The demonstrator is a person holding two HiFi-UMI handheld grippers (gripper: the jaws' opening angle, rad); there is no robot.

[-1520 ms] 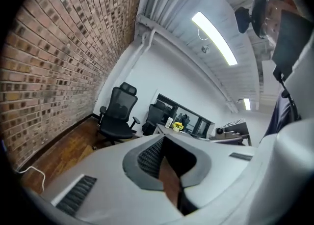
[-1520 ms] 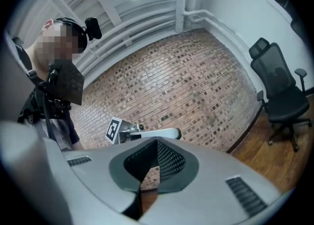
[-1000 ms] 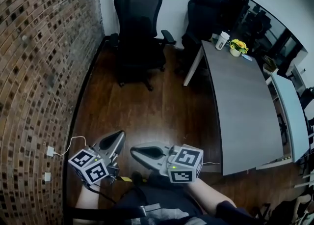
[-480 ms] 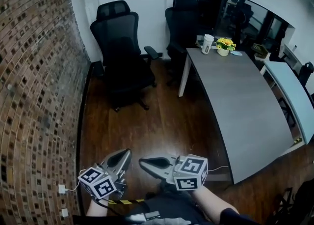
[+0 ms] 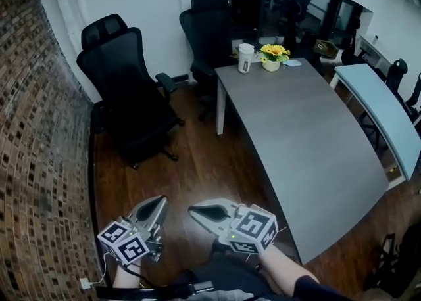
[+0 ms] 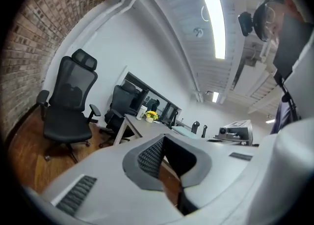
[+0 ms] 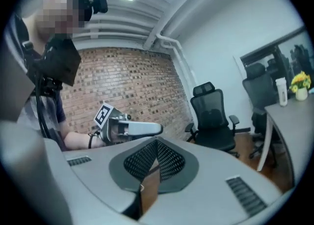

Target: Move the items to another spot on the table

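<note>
Both clenched, empty — right tool (image 5: 193, 210), left tool (image 5: 160, 200); right gripper view catches latter against brick wall (image 7: 132, 79).

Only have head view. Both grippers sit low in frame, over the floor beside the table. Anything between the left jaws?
Observer: No. In the left gripper view the left gripper has its jaws together, pads meeting, with nothing between them.
Operator: Right one?
Observer: Same in the right gripper view: the right gripper is shut and empty.
Operator: What's it aimed at?
Observer: Mostly the brick wall, with the left gripper crossing its view. The cup and flower pot on the table sit at its far right edge.
</note>
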